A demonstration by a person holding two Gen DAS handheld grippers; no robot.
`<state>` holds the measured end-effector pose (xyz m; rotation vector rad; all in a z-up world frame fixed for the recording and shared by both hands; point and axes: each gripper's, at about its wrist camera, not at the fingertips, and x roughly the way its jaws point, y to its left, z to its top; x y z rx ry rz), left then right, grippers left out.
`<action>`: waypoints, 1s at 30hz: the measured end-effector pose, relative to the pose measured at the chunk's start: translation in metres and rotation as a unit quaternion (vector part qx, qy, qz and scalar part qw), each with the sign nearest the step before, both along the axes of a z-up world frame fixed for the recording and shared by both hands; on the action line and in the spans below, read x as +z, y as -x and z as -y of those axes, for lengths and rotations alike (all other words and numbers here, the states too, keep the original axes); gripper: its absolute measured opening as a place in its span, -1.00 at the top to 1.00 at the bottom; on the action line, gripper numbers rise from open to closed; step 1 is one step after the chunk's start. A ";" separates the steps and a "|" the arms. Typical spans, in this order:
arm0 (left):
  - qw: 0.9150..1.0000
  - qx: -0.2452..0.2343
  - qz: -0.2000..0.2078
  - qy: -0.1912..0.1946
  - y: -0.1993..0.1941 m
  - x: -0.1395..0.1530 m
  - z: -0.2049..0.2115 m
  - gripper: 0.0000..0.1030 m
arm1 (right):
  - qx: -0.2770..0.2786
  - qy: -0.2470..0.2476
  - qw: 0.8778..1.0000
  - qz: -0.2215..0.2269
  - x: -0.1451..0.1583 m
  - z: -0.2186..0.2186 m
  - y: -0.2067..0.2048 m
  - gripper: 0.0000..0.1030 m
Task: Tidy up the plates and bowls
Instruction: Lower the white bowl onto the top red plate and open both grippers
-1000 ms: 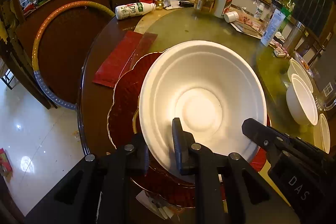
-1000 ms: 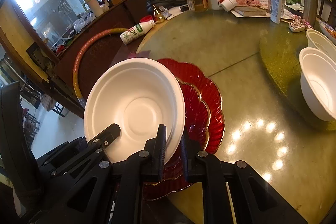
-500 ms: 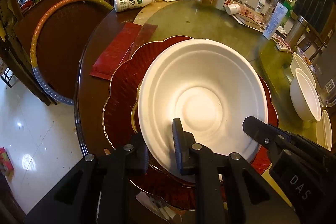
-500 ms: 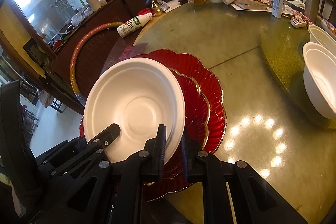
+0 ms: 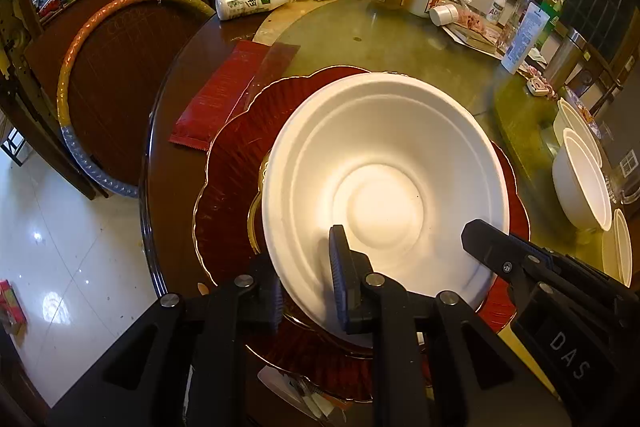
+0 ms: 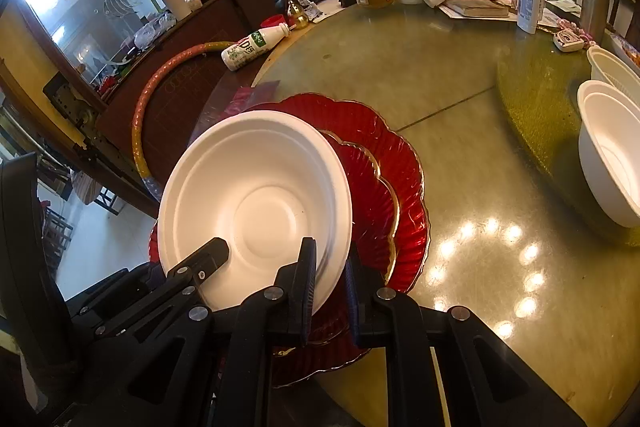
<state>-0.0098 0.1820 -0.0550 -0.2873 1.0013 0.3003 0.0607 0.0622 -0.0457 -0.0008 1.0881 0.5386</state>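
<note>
Left wrist view: left gripper [image 5: 306, 291] is clenched on the near rim of a white bowl [image 5: 384, 187], one finger inside the bowl and the other outside under the rim. The bowl sits over a small red plate [image 5: 256, 211] with a gold edge, which lies on a larger red plate [image 5: 236, 155] at the edge of the round table [image 5: 400, 43]. The right gripper reaches in from the lower right and meets the bowl's rim there. More white bowls [image 5: 580, 183] stand well apart at the far right.

Right wrist view: right gripper [image 6: 330, 283] is clamped on the same white bowl's [image 6: 256, 203] near right rim, a finger on each side of it. The bowl is tilted above the two stacked red plates [image 6: 400, 187]. The left gripper's finger shows at the lower left, inside the bowl. A milk bottle [image 6: 252, 45] lies on its side near the table's far edge.
</note>
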 end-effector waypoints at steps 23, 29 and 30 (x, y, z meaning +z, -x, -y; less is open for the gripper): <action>0.999 0.014 0.017 0.024 0.010 0.020 -0.003 -0.29 | -0.015 -0.044 0.999 -0.005 0.015 0.025 0.000 0.04; 0.997 0.042 0.069 0.006 0.016 0.042 0.000 -0.29 | -0.052 -0.091 0.994 0.010 0.034 0.075 0.001 0.02; 0.995 0.050 0.086 0.012 0.017 0.048 0.001 -0.30 | -0.061 -0.100 0.993 0.011 0.037 0.086 0.000 0.02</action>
